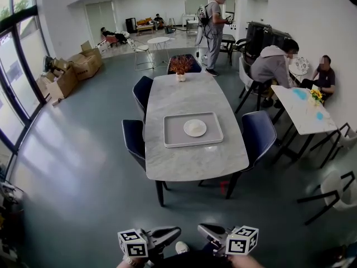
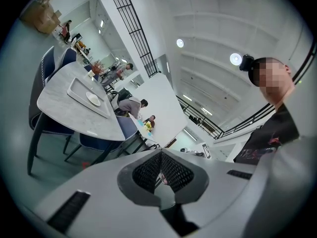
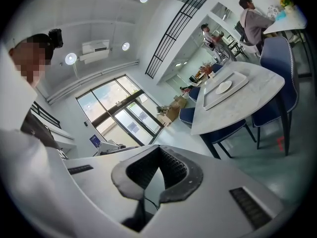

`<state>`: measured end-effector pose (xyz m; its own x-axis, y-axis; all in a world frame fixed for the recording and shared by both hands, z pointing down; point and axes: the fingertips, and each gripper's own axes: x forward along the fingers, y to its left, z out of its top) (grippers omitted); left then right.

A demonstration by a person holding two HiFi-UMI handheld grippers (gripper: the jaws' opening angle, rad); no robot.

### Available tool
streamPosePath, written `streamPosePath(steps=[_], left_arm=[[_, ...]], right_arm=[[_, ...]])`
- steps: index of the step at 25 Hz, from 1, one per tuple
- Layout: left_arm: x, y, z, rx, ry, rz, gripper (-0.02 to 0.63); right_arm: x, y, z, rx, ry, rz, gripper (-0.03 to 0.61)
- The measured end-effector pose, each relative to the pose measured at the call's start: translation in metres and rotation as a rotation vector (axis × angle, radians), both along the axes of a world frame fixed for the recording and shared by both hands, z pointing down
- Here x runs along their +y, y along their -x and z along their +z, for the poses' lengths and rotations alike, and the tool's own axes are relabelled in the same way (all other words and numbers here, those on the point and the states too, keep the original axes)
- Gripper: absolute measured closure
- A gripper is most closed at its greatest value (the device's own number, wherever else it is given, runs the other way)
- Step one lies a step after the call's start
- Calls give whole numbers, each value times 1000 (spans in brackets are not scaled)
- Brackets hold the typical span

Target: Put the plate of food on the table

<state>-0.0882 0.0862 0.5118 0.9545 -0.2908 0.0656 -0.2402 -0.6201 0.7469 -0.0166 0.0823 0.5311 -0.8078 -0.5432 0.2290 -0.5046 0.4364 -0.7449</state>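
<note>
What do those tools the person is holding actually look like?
Both are pale grey plastic bodies. The left gripper and right gripper each carry a white cube printed with black square markers, and end in two dark jaws lined with ribbed black pads. The person wears a black printed top.

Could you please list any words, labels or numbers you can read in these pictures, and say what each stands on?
Nothing can be read as text.
Boxes: dark print, too small to read.
Blue sign by the windows: too blurred to read.
Left cube and right cube: black-and-white squares only, no letters.
</note>
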Motion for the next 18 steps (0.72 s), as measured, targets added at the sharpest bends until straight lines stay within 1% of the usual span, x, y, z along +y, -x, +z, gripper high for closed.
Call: streamPosePath(steps=[8,18], left_arm=[[0,10,4,-1,9,-19,606],[-1,12,4,10,18,-31,606]], right_arm=[[-1,8,1,-7,5,-8,568],[-5,7,4,3,6,-13,568]])
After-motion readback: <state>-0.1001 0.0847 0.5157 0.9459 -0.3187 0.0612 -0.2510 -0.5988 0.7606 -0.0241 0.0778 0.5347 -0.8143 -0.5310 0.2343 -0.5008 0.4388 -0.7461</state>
